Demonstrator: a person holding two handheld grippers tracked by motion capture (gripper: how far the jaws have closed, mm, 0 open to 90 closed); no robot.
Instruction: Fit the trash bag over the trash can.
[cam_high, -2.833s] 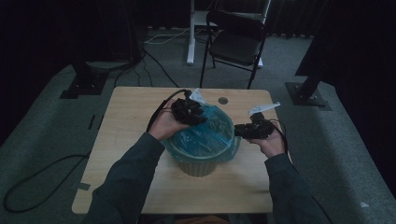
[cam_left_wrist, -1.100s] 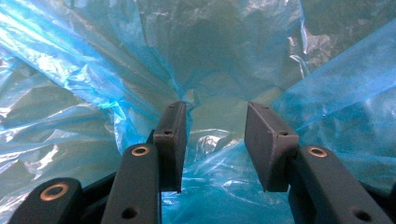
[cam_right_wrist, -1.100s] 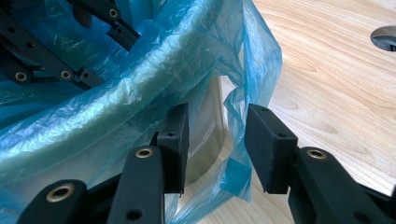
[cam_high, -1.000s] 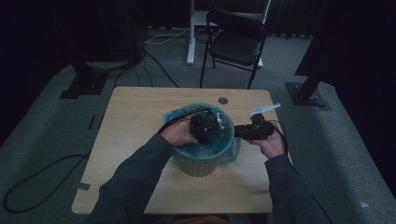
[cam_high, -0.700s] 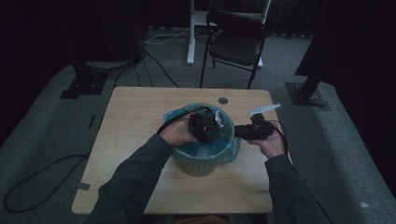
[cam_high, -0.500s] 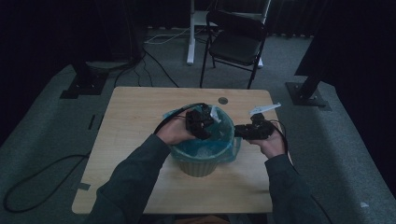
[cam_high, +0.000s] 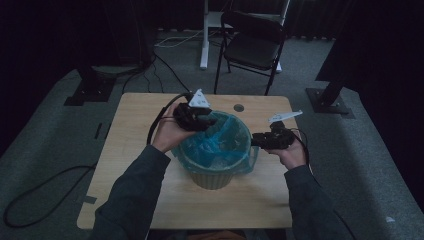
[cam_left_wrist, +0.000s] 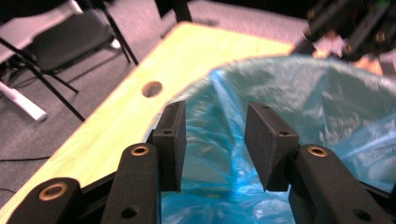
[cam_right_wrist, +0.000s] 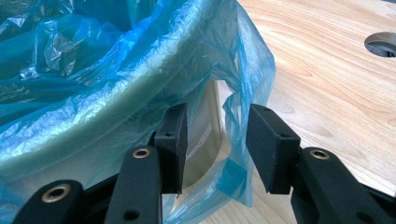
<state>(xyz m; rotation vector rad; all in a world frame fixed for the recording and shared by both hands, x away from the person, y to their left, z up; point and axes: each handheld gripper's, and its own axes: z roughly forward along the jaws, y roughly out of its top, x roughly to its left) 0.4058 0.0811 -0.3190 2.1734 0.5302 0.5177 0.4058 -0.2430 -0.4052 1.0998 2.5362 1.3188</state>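
A pale bin (cam_high: 215, 175) lined with a blue plastic bag (cam_high: 212, 142) stands mid-table. My left gripper (cam_high: 209, 120) hovers at the bin's far-left rim. In the left gripper view it (cam_left_wrist: 215, 116) is open, its jaws apart over the bag's edge (cam_left_wrist: 224, 135), gripping nothing. At the bin's right side is my right gripper (cam_high: 255, 141). The right gripper view has it (cam_right_wrist: 215, 116) open, a loose flap of the bag (cam_right_wrist: 238, 116) hanging between the jaws, unpinched, in front of the bin wall (cam_right_wrist: 205, 130).
The bin sits on a wooden table (cam_high: 135, 150) with a round hole (cam_high: 239, 107) near its far edge. A black folding chair (cam_high: 252, 47) and stand legs are on the grey floor behind. Bare tabletop lies left and right of the bin.
My left gripper has drawn back from over the bin's middle to its far-left rim. The right gripper has stayed at the bin's right side.
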